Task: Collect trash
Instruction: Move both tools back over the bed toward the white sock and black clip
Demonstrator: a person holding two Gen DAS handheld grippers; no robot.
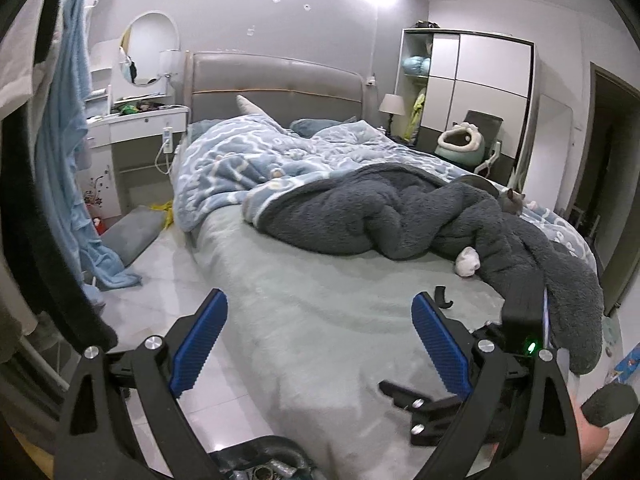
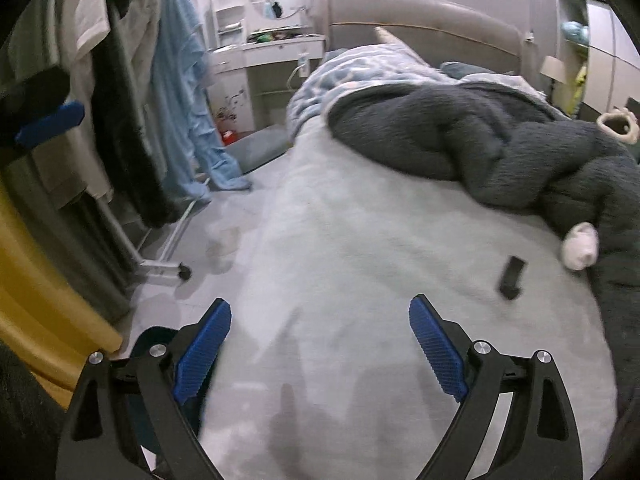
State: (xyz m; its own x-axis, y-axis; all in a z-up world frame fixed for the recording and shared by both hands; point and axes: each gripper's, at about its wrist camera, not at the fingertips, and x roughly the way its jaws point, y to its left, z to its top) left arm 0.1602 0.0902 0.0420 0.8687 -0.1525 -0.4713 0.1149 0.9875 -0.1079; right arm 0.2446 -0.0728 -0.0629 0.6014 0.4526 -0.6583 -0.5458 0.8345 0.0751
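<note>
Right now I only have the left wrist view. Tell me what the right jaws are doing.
Observer: The right gripper has its jaws wide apart over the bedsheet, with nothing between them.
Operator: Describe the small black thing ahead.
Observer: From the right wrist view, the black item is a flat oblong lying bare on the bedsheet.
Operator: Report the left side.
Observer: A clothes rack's castor stands close beside the bedsheet's edge.

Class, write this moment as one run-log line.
left gripper: open, empty | right gripper: open, empty | small black object: on bed, untouched | white sock: beside grey blanket
</note>
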